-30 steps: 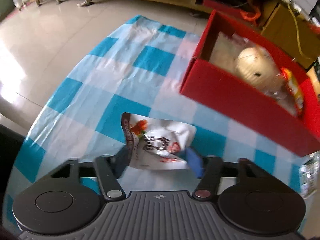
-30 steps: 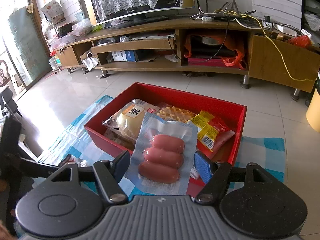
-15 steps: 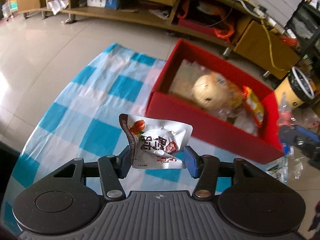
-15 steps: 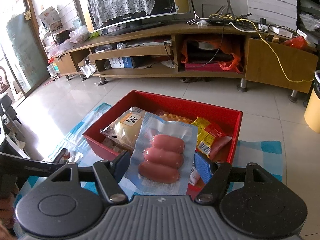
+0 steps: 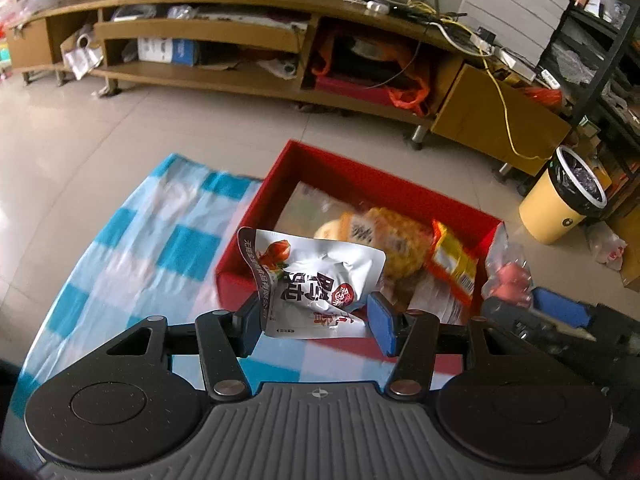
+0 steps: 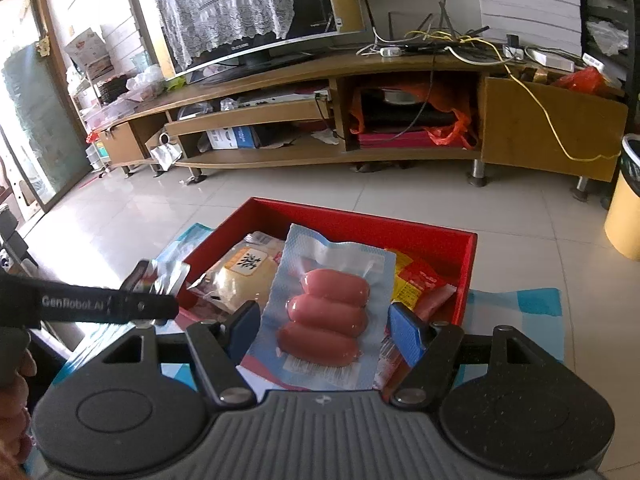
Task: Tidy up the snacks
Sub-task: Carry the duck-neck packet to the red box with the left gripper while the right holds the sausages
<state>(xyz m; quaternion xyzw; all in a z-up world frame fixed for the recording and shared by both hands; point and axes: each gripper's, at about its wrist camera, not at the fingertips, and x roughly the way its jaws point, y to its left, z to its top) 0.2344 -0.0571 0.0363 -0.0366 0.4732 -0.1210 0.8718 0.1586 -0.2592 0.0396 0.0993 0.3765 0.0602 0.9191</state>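
Note:
My left gripper (image 5: 316, 322) is shut on a white snack pouch (image 5: 316, 280) with red print, held in the air just before the near wall of the red box (image 5: 384, 178). The box holds a bread pack (image 6: 244, 270), a waffle pack (image 5: 394, 238) and a yellow-red packet (image 5: 454, 258). My right gripper (image 6: 324, 330) is shut on a clear vacuum pack of three pink sausages (image 6: 328, 314), held above the box's near side. In the left wrist view, the right gripper (image 5: 532, 312) and its sausage pack show at the right. The left gripper's arm (image 6: 100, 306) crosses the left of the right wrist view.
The red box (image 6: 472, 248) sits on a blue-and-white checked cloth (image 5: 132, 248) over a low table. Beyond lies tiled floor, a long wooden TV stand (image 6: 320, 120) with clutter, and a yellow bin (image 5: 568, 196) at the right. A hand (image 6: 12, 380) shows at the far left.
The left gripper has lifted the white pouch off the cloth and carried it toward the red box. The right gripper holds the sausage pack in nearly the same place.

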